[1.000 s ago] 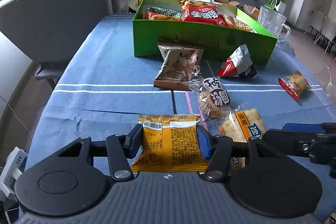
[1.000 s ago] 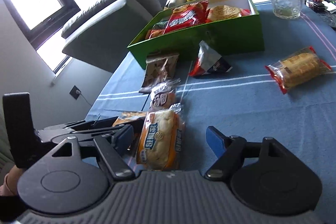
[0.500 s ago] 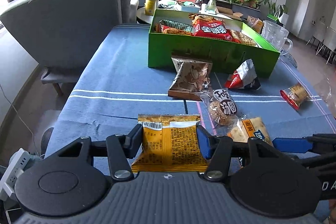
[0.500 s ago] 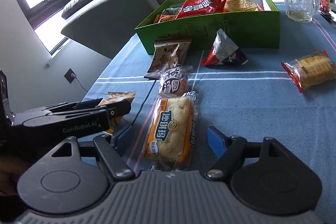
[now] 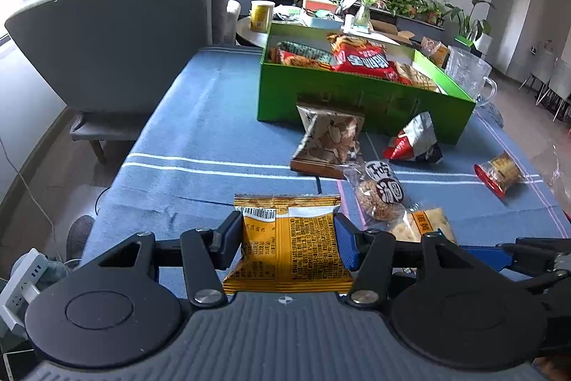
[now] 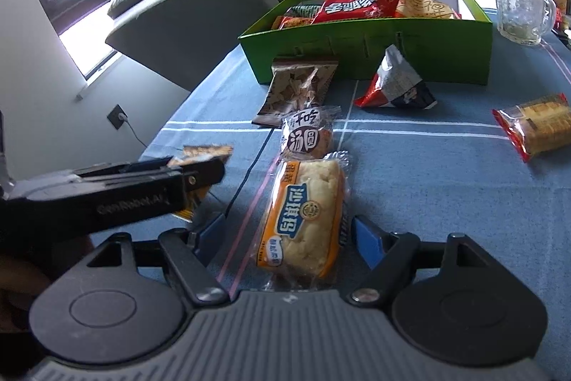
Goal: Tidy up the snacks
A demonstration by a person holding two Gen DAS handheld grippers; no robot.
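The left gripper (image 5: pixel 287 240) is clamped on a yellow packet (image 5: pixel 289 245), both pads pressed against its sides; the packet's near end is hidden behind the gripper body, and from the right wrist view only one corner (image 6: pixel 207 152) shows past the dark finger. The right gripper (image 6: pixel 285 236) stands released around a bread pack (image 6: pixel 303 220) that lies on the blue cloth (image 5: pixel 200 145), with clear gaps between its blue pads and the wrapper; the pack's near end is cut off by the gripper body. In the left view that pack shows only as a sliver behind the left gripper's right finger. Just beyond it lies a round cookie pack (image 6: pixel 308 134), touching a brown bag (image 6: pixel 298 88) that leans toward the green box (image 5: pixel 360 102). A red-and-silver bag (image 6: pixel 396 84) sits near the box front, and a cracker pack (image 6: pixel 539 124) lies well apart to the right. The box holds several snacks, its far corner hidden. A glass mug (image 6: pixel 521 6) stands beside it.
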